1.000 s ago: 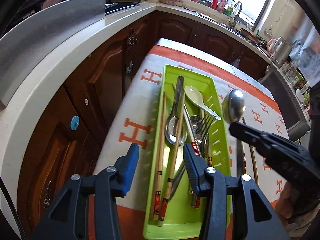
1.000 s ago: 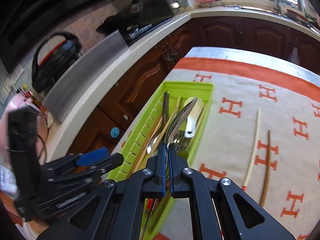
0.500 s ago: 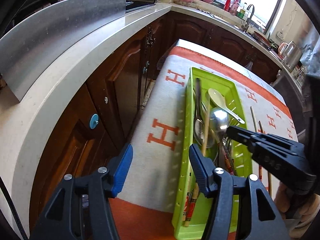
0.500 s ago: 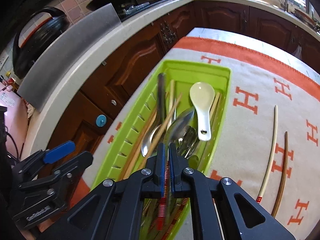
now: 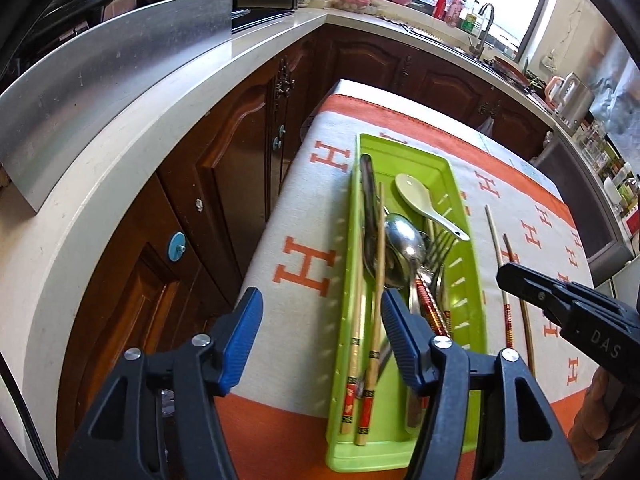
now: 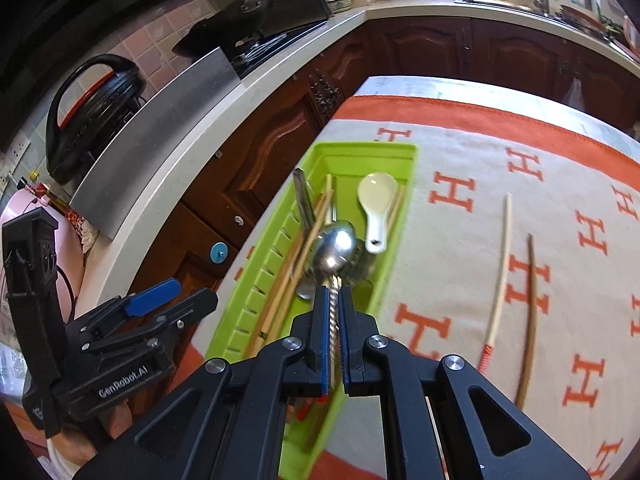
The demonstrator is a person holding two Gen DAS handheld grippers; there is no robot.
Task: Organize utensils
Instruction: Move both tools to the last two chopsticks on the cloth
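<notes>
A green tray (image 5: 347, 280) (image 6: 340, 148) lies on the orange-and-white cloth. It holds chopsticks, forks, a pale ceramic spoon (image 5: 416, 192) (image 6: 376, 200) and a metal spoon (image 5: 404, 246) (image 6: 334, 246). My right gripper (image 6: 333, 292) (image 5: 502, 276) is shut with nothing in it. It hangs to the right of the tray, and the spoon's handle shows through the slit between its pads. My left gripper (image 5: 320, 320) (image 6: 196, 292) hovers at the tray's near left side with its jaws opening and nothing between them. Two loose chopsticks (image 5: 496, 256) (image 6: 500, 272) lie on the cloth right of the tray.
A white counter (image 5: 132, 152) with dark wood cabinets (image 5: 224, 184) runs along the left and far sides, close to the table's left edge. A steel splash panel (image 5: 100, 92) and a black cooker (image 6: 88, 112) stand on the counter. A hand (image 5: 600, 420) grips the right tool.
The metal spoon left the right gripper and now lies in the tray. The right gripper drew back to the right, over the loose chopsticks. The left jaws spread wider.
</notes>
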